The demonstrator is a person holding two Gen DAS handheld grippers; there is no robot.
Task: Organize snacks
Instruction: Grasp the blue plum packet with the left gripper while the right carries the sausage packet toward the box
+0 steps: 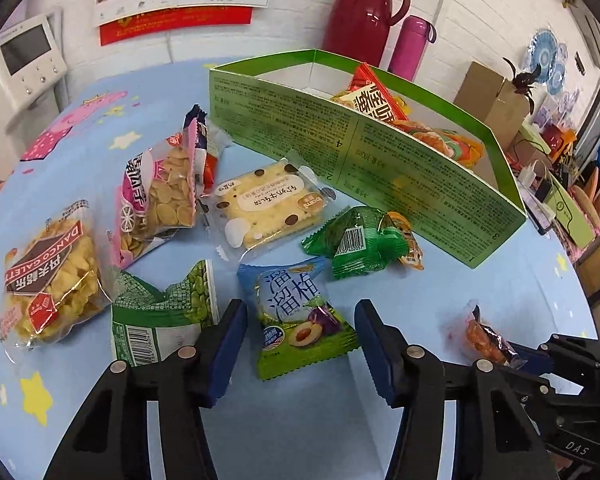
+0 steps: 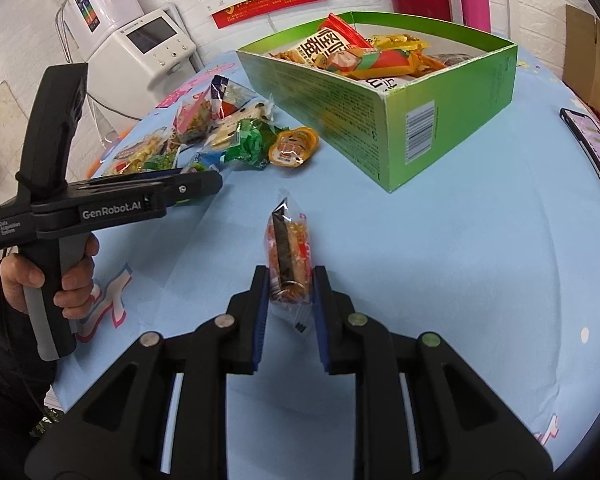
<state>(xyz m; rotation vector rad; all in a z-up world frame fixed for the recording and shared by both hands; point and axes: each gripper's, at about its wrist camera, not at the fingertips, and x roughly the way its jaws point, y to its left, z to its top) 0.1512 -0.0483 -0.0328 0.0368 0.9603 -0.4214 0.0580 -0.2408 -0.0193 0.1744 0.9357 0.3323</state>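
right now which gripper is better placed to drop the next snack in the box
Right. The right gripper is shut on the orange snack, with bare table between it and the green box. The left gripper is open around the plum packet and would have to close first.

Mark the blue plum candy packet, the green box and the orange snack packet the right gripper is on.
Blue plum candy packet (image 1: 296, 312), left wrist view, middle of its printed front.
Green box (image 2: 332, 112), right wrist view, long side wall.
Orange snack packet (image 2: 290, 256), right wrist view, its middle, above the jaws.
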